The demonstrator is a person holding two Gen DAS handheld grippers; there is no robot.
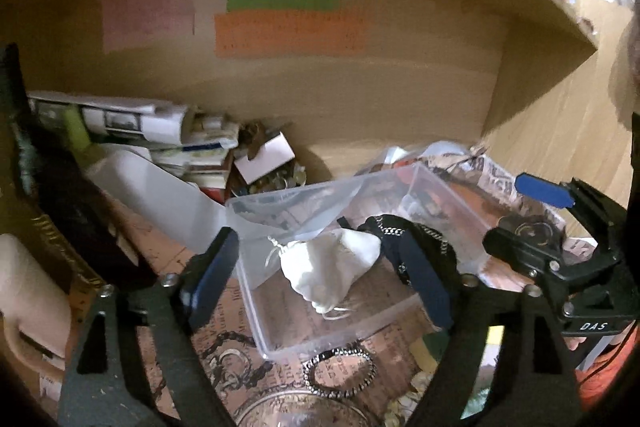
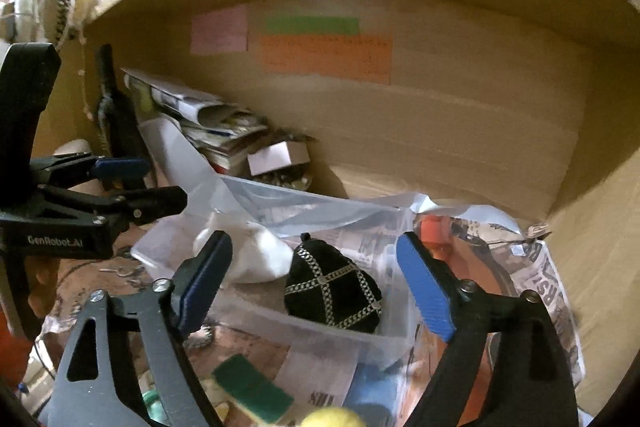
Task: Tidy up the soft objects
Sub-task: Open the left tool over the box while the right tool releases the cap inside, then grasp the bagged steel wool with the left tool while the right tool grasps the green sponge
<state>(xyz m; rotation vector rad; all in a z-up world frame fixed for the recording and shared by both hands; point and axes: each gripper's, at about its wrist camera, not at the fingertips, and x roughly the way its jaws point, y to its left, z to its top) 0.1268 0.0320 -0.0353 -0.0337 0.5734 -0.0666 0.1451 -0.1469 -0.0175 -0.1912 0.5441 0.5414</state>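
A clear plastic box [image 1: 276,327] [image 2: 384,343] stands on the shelf with its lid tipped open behind it. In it lie a white drawstring pouch [image 1: 332,267] [image 2: 256,259] and a black pouch with silver chain trim [image 2: 336,287] [image 1: 424,239]. My left gripper [image 1: 320,279] is open, its fingers spread either side of the white pouch, just above the box. My right gripper [image 2: 316,283] is open and empty, its fingers either side of the black pouch. Each gripper shows in the other's view, the right [image 1: 532,211] and the left [image 2: 132,183].
A beaded bracelet [image 1: 340,371] and a dark chain [image 1: 236,359] lie in front of the box. Rolled papers and boxes [image 1: 160,131] pile at the back left. Crumpled newspaper [image 2: 532,267] lies at the right. The wooden shelf wall [image 2: 440,131] closes the back, with coloured notes [image 1: 288,31].
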